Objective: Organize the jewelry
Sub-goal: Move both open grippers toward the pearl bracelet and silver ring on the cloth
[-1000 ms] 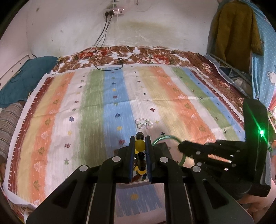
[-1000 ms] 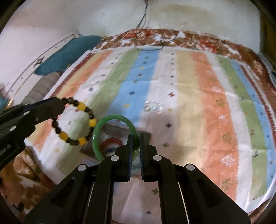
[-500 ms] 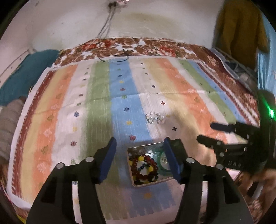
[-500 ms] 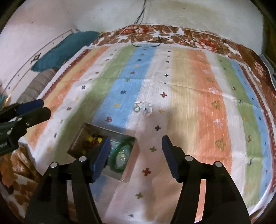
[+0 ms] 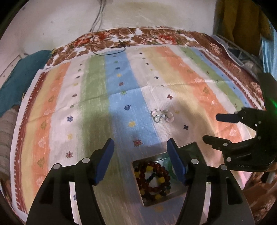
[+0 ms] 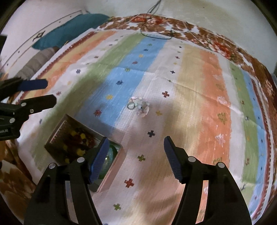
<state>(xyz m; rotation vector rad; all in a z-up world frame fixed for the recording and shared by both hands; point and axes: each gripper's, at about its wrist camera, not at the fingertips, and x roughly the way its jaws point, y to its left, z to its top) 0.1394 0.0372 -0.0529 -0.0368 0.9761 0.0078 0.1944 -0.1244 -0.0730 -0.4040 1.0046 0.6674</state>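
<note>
Beaded bracelets [image 5: 153, 180] in box [image 5: 193, 147] | left jaws opening, empty

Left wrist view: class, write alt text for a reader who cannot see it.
An open, empty left tool hovers over a small box holding beaded bracelets on a striped cloth. A clear bead cluster lies beyond; the right tool, also open, enters from the right.

We note a striped cloth [image 5: 121, 97] of green, blue, orange and cream bands with small cross and flower motifs, spread over a brown floral bedspread [image 5: 155, 34]. A black cable [image 5: 109, 52] loops at its far edge below a pale wall [image 5: 155, 13]. A teal pillow [image 6: 69, 29] lies at the left; mustard fabric [image 5: 242, 26] hangs at the right.
</note>
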